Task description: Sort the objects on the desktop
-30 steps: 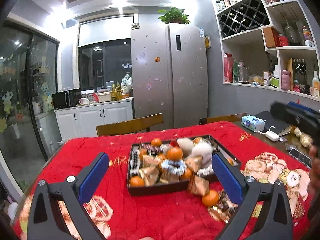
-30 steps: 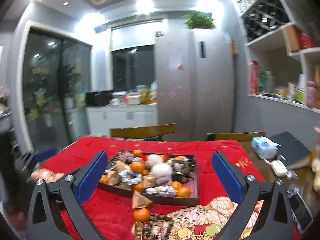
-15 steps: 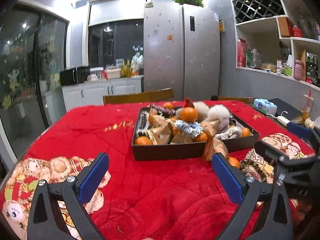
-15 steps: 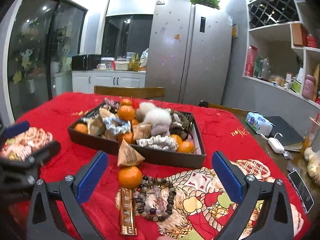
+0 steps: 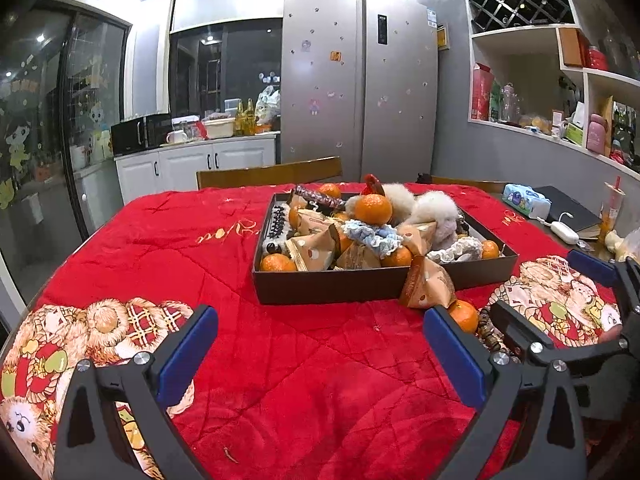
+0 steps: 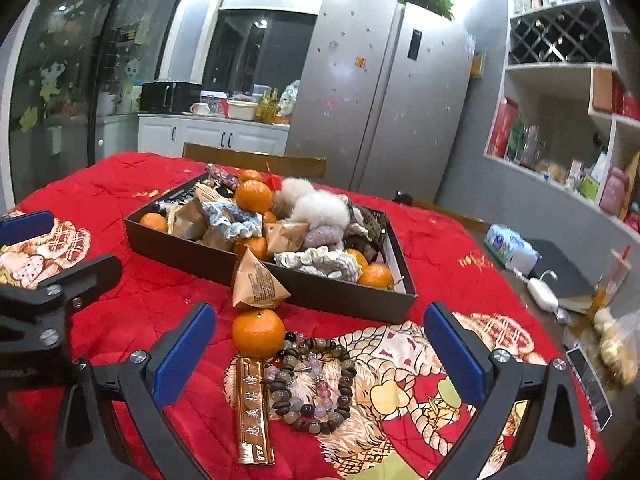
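Sorting looks barely under way or stalled mid-way: the dark box (image 6: 224,264) on the red-covered worktop (image 5: 280,360) is heaped with tangerines, paper-wrapped triangular packets, crocheted scrunchies and fluffy pom-poms all mixed, no visible grouping. Four items sit outside it, just in front of its near wall: a triangular packet (image 6: 256,282) leaning against the box, a loose tangerine (image 6: 258,332) just below it, a gold bar-shaped item (image 6: 253,408) touching the tangerine's underside, and a tangle of bead bracelets (image 6: 312,384) beside the bar.

Right gripper (image 6: 316,360) is spread wide, empty, hovering over the loose cluster with the tangerine, bar and beads between its fingers. Likely first pick is there, judged from the aim. Left gripper (image 5: 316,360) is also spread wide, empty, over bare red cloth, box ahead, nothing framed for a grasp.

Left to do: apparently everything, both loose items and box contents.

Hard to tell: whether the box has dividers, since contents bury the floor. Bottom layer hidden. In the left view the right gripper covers most of the beads and the bar, and the left gripper's own finger clips the tangerine. No separate sorting bins visible. Clutter at the worktop's far right edge is partly cut off.
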`<state>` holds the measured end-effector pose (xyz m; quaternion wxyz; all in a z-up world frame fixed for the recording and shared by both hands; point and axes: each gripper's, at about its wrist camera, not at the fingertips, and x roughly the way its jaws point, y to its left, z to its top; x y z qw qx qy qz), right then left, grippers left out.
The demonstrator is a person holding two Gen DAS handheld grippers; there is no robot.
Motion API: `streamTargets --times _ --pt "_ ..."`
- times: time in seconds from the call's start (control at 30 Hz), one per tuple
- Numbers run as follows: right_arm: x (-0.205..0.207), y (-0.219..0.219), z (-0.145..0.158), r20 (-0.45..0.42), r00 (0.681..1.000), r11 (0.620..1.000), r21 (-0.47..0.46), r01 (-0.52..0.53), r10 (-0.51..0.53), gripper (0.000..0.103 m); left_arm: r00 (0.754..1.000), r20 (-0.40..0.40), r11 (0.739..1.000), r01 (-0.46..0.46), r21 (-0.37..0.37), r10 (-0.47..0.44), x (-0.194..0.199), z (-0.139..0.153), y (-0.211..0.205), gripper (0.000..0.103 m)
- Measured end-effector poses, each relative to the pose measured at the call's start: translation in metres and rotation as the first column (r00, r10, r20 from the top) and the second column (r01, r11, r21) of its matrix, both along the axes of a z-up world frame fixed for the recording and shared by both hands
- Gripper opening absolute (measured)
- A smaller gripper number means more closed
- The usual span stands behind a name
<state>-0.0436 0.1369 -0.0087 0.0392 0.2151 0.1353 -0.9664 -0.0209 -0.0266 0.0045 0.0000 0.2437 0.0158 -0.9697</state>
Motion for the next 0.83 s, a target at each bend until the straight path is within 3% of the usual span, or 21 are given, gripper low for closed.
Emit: streamTargets --times 0.47,0.83 --pt "0.0063 0.0023 0.0035 -0.042 0.998 0.999 0.011 0.051 -0.050 0.103 1.000 -0.022 1.000 -0.005 -0.009 0.005 0.0015 0.0004 0.0001 0.103" --pt "0.0030 0.0048 0.0016 -0.016 0.998 0.998 0.007 0.060 -0.060 0.103 0.999 -0.047 0.999 -0.025 -0.046 0.023 0.0066 0.0026 0.0051 0.103"
